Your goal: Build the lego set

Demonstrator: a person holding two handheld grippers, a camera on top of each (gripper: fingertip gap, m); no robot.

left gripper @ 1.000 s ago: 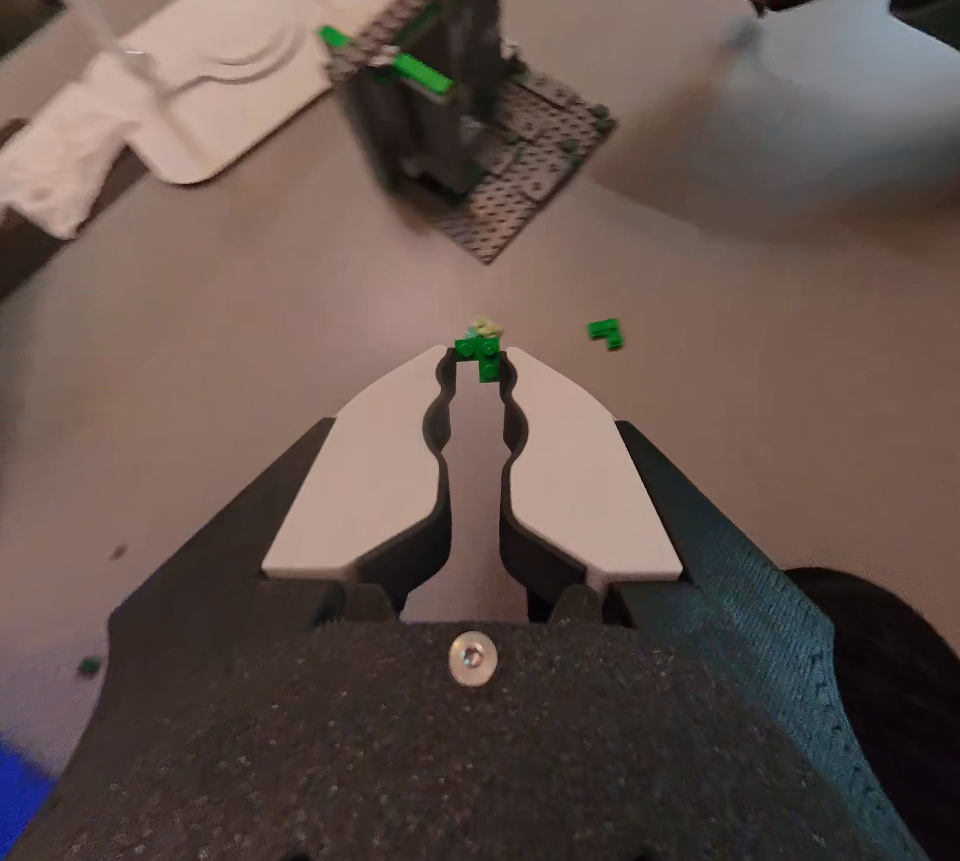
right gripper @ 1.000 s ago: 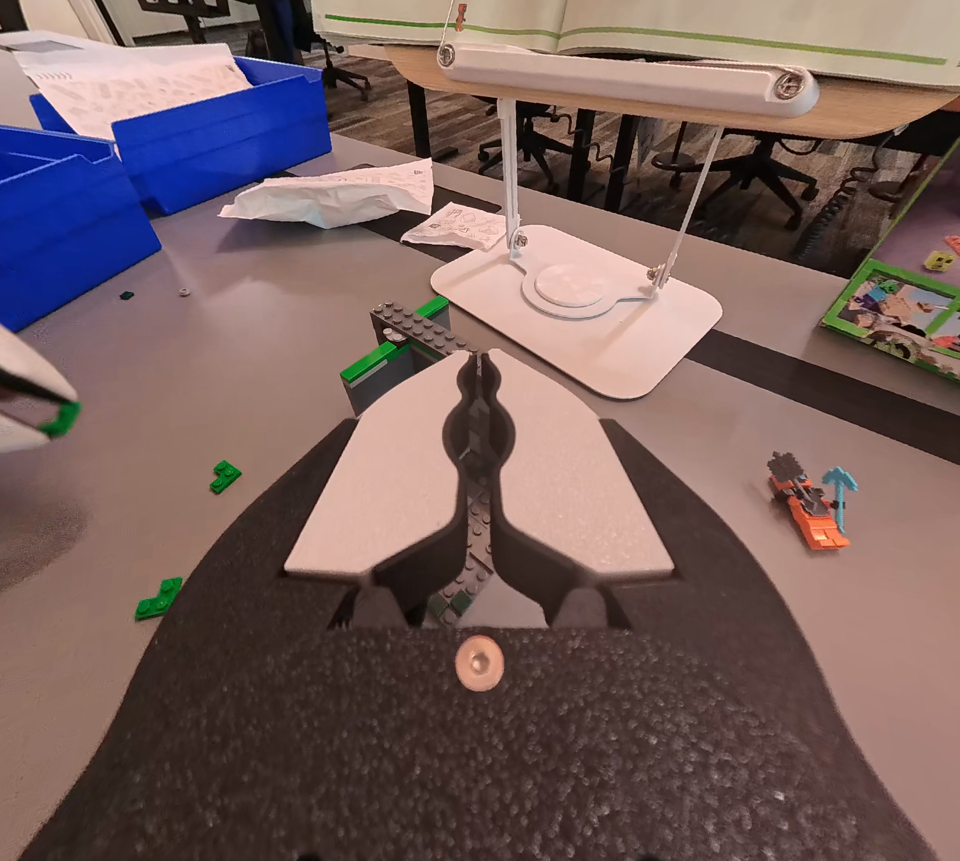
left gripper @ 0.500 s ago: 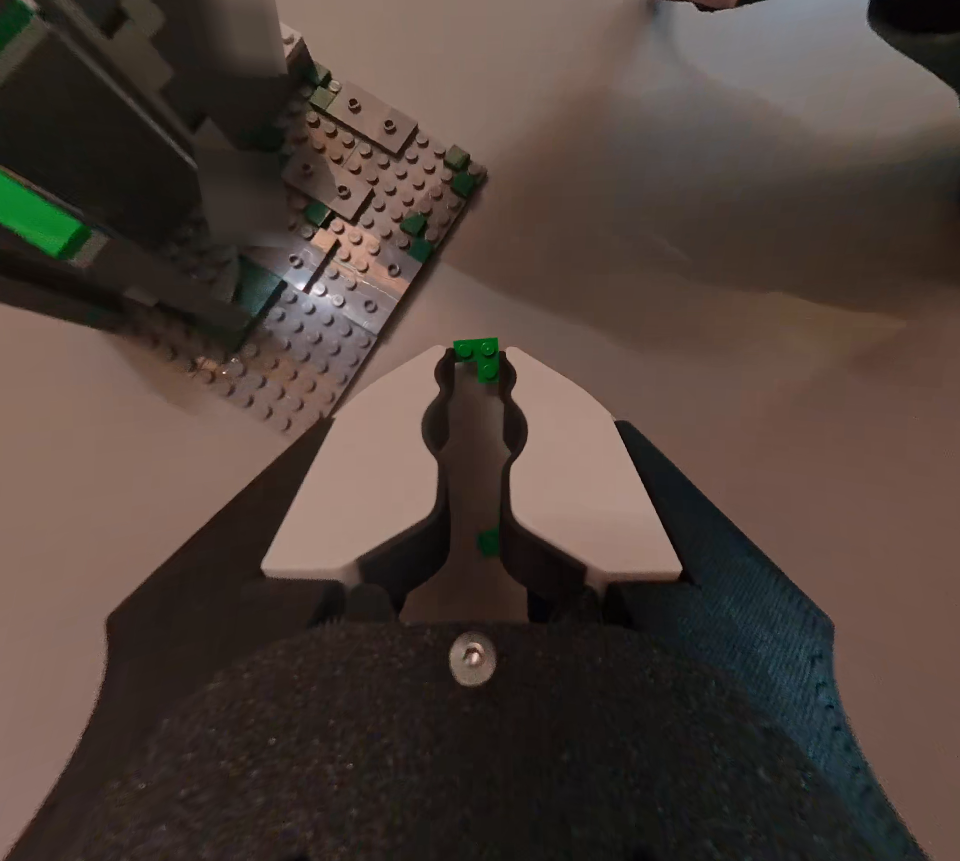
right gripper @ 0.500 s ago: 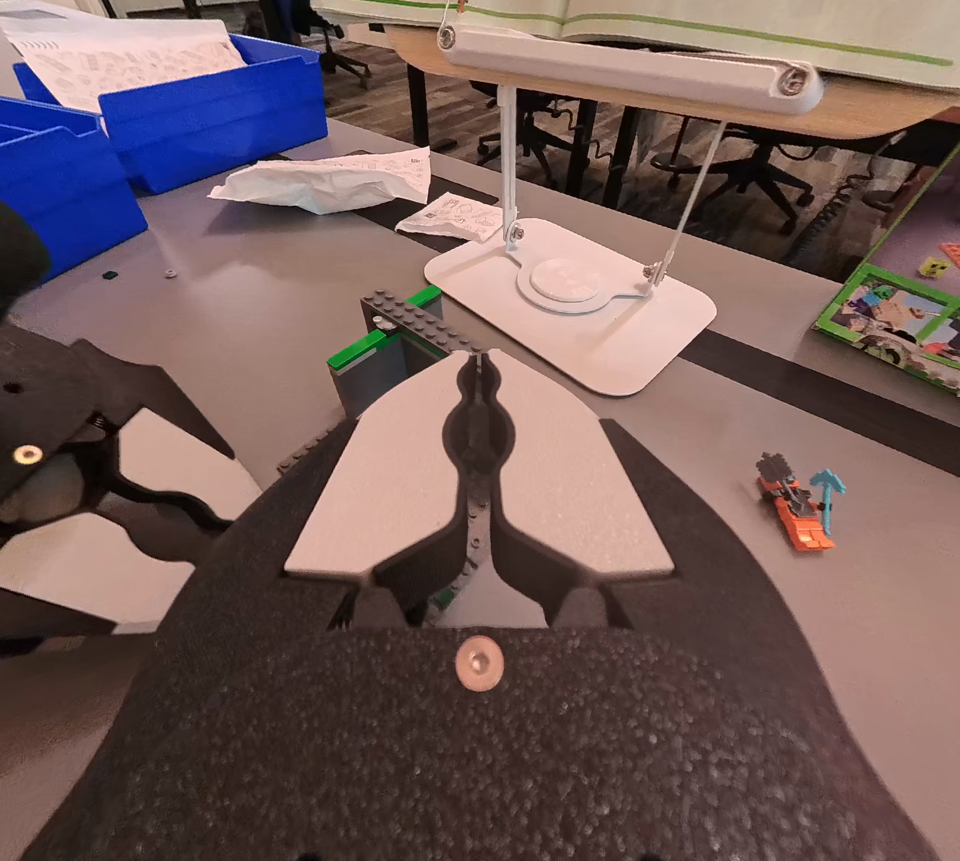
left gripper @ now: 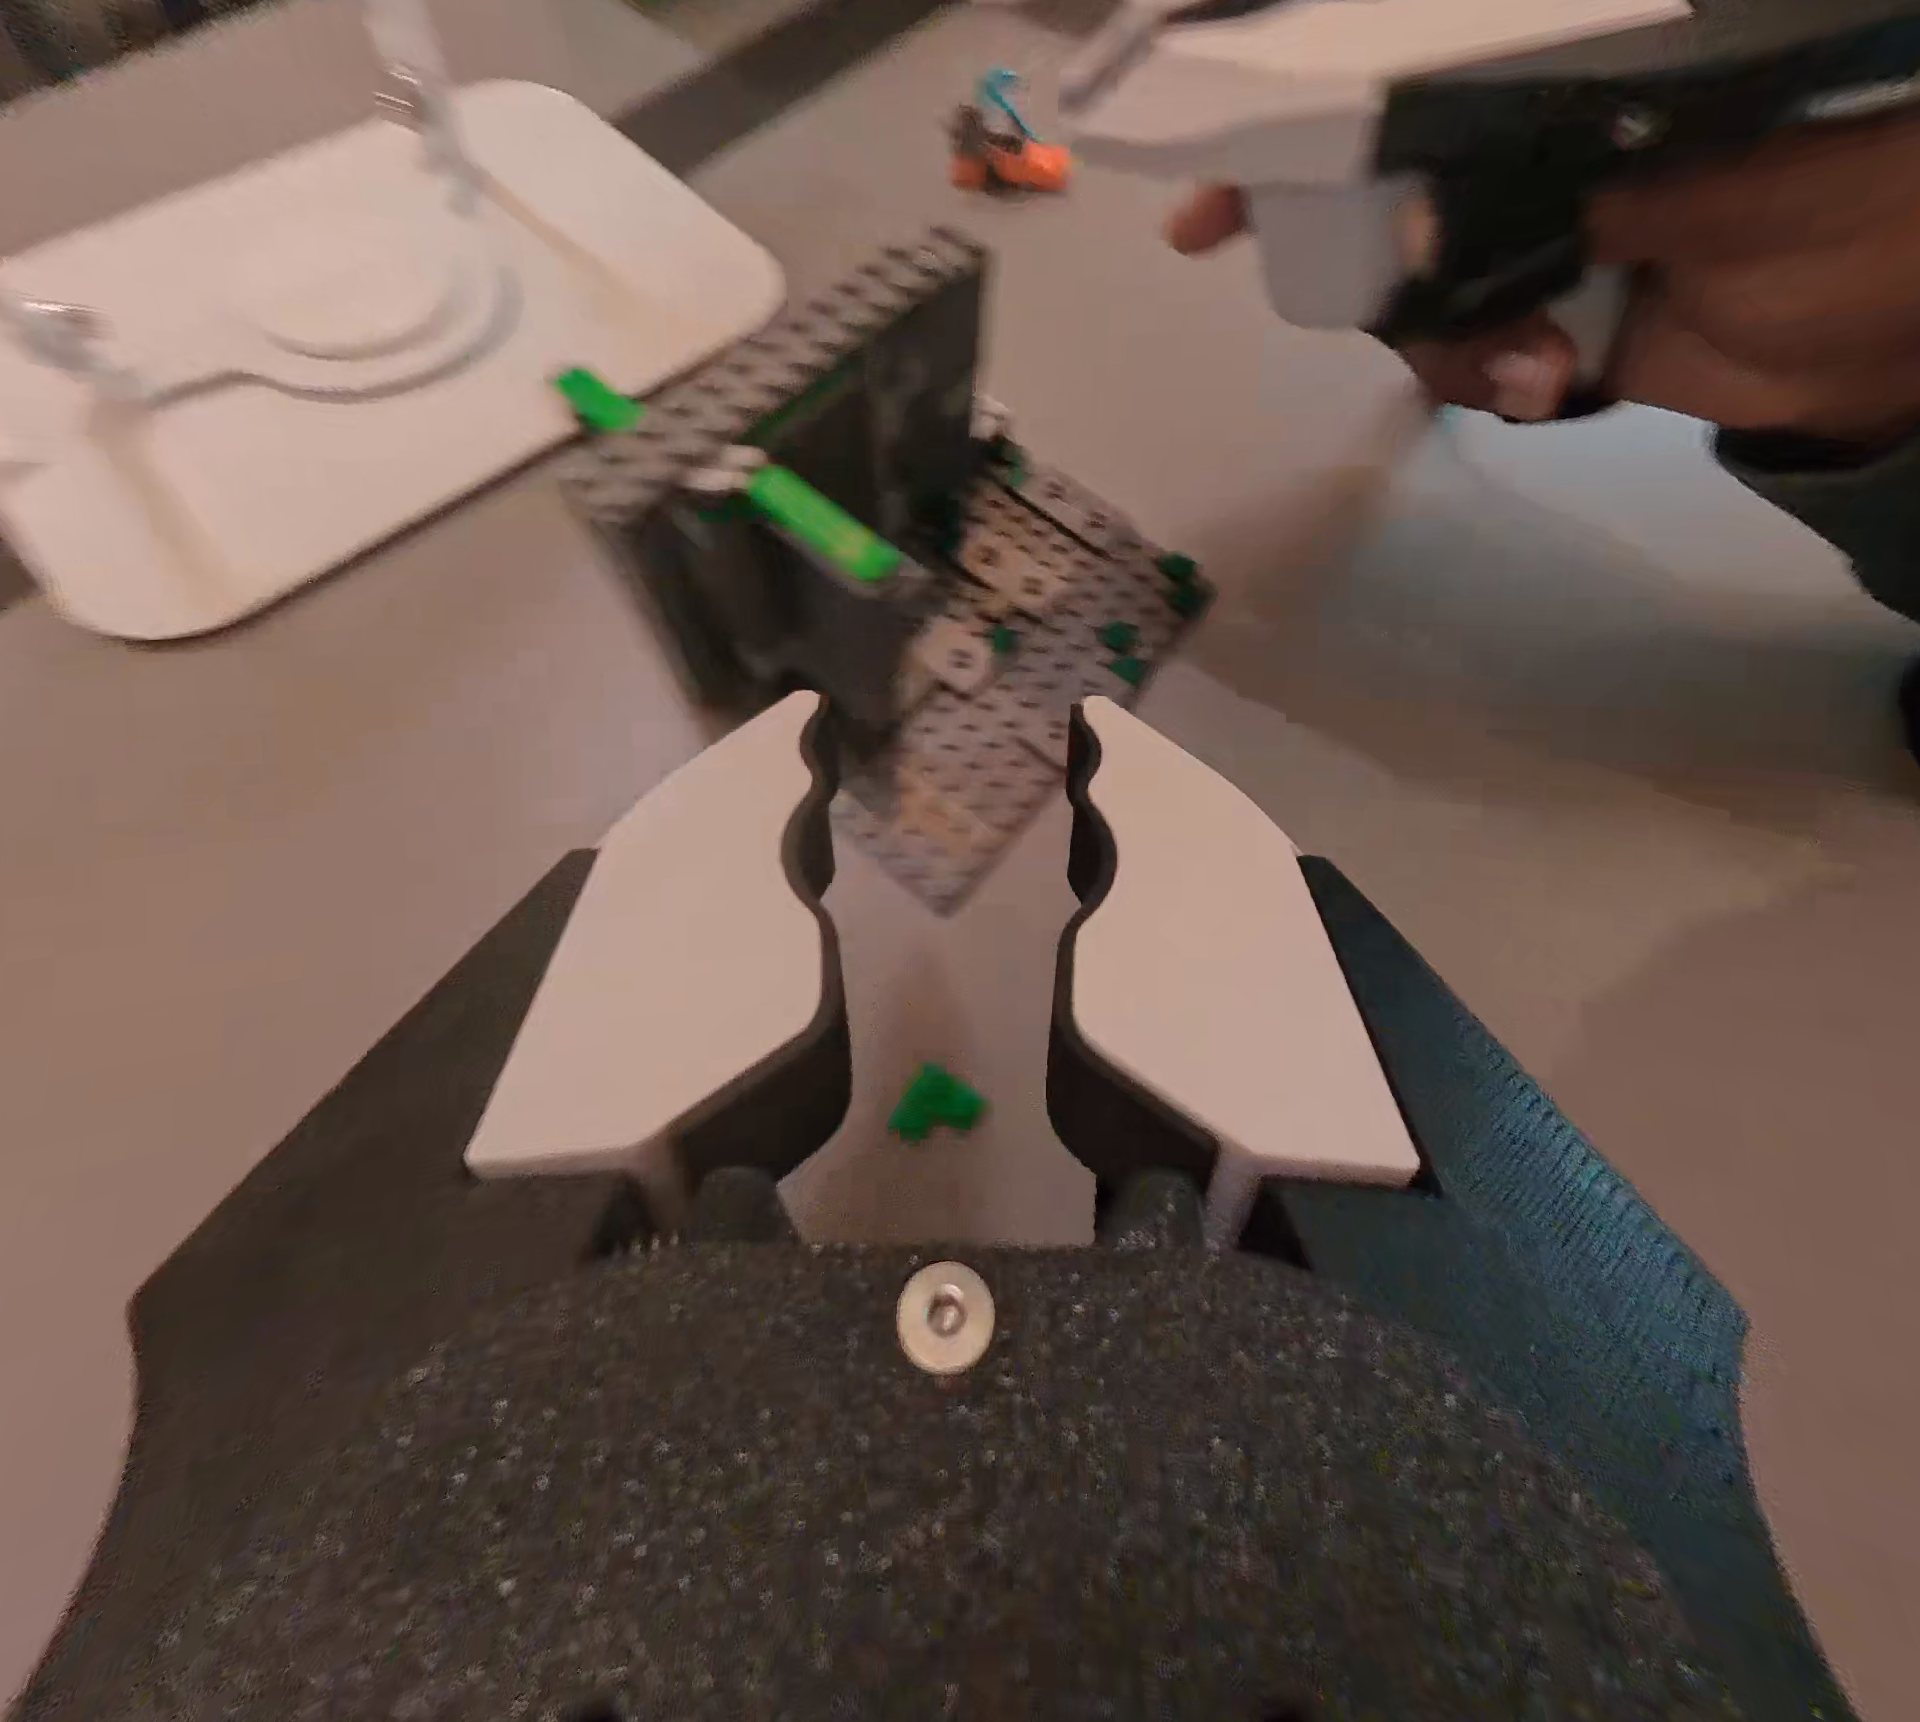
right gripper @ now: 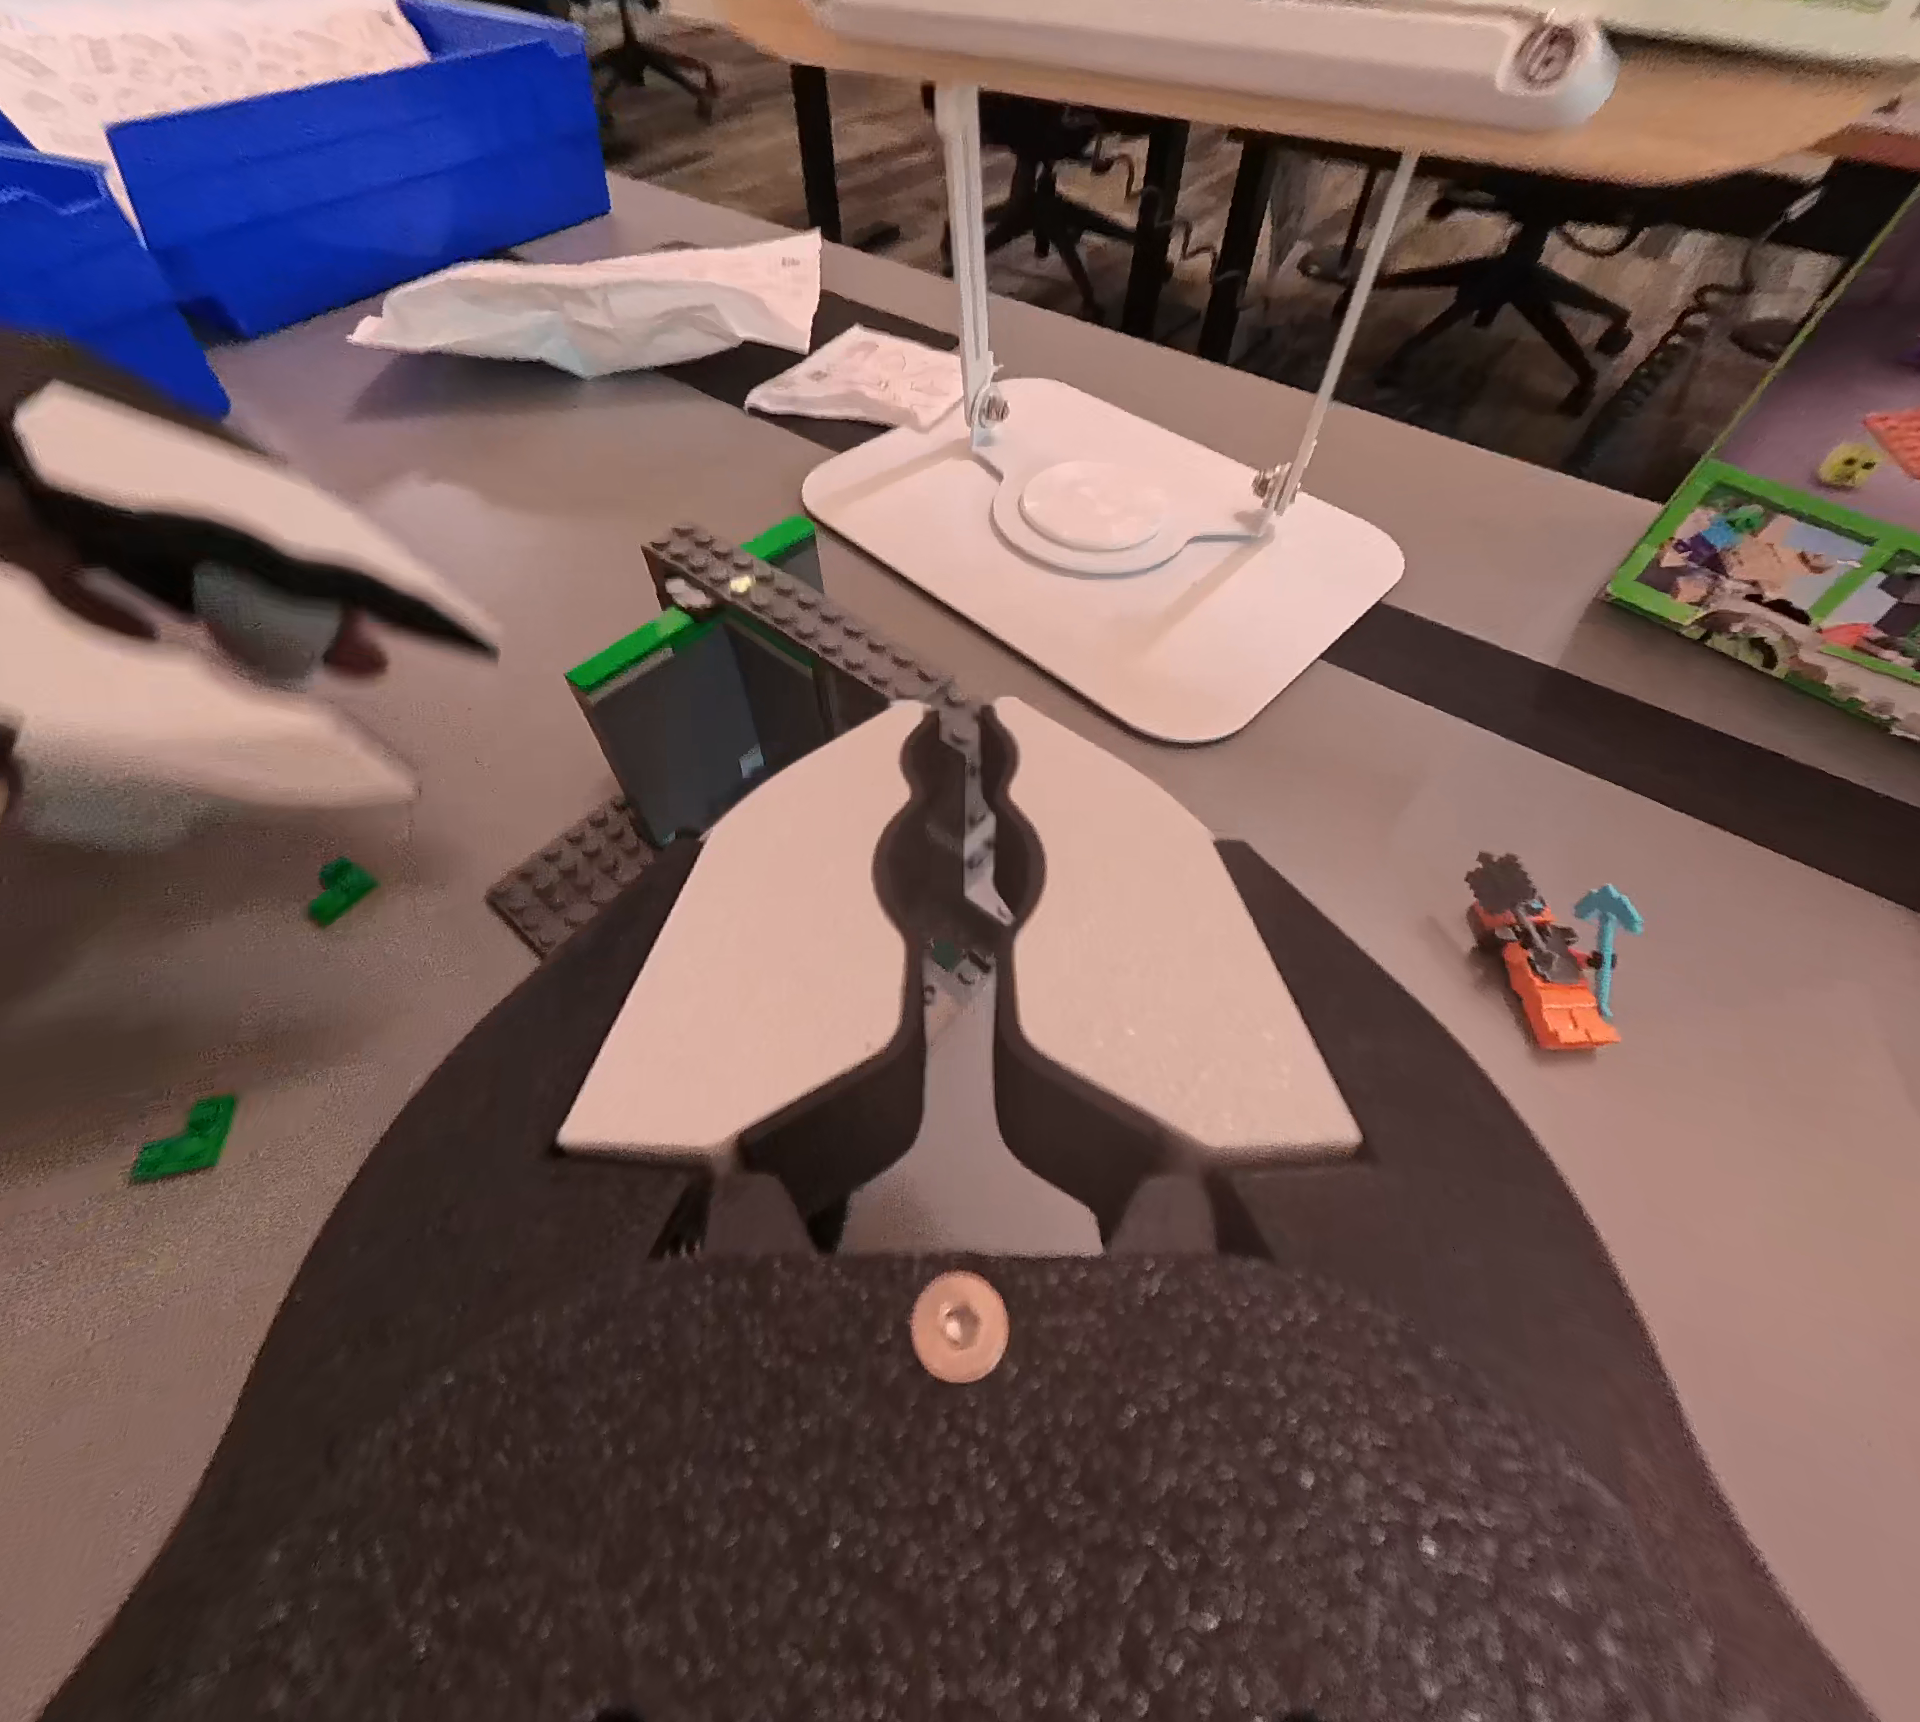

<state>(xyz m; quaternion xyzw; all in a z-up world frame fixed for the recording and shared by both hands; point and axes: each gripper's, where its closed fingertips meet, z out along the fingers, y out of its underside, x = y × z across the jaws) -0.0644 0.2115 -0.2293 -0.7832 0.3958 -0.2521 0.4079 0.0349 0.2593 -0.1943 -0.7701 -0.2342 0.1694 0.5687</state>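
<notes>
The lego build (left gripper: 966,633) is a grey studded baseplate with a tall dark wall and a green bar; it also shows in the right wrist view (right gripper: 707,727). My left gripper (left gripper: 945,716) is open and empty, its tips just short of the baseplate's near corner. A small green corner piece (left gripper: 935,1101) lies on the table under it. My right gripper (right gripper: 961,716) hovers at the top end of the wall, its jaws almost together, with the grey wall edge showing through the narrow gap. In the left wrist view the right gripper (left gripper: 1226,103) is blurred, above and right of the build.
A white stand base (right gripper: 1101,550) sits right behind the build. An orange and blue figure (right gripper: 1543,966) lies to the right and a green lego box (right gripper: 1787,550) farther right. Two green corner pieces (right gripper: 341,890) (right gripper: 187,1137), blue bins (right gripper: 343,155) and crumpled paper (right gripper: 592,301) are on the left. Some 12 cm of space lies between my two pairs of fingers.
My left gripper has opened and drawn back from the build; the green corner piece it held is no longer between its tips. The right gripper has shifted back a little.
</notes>
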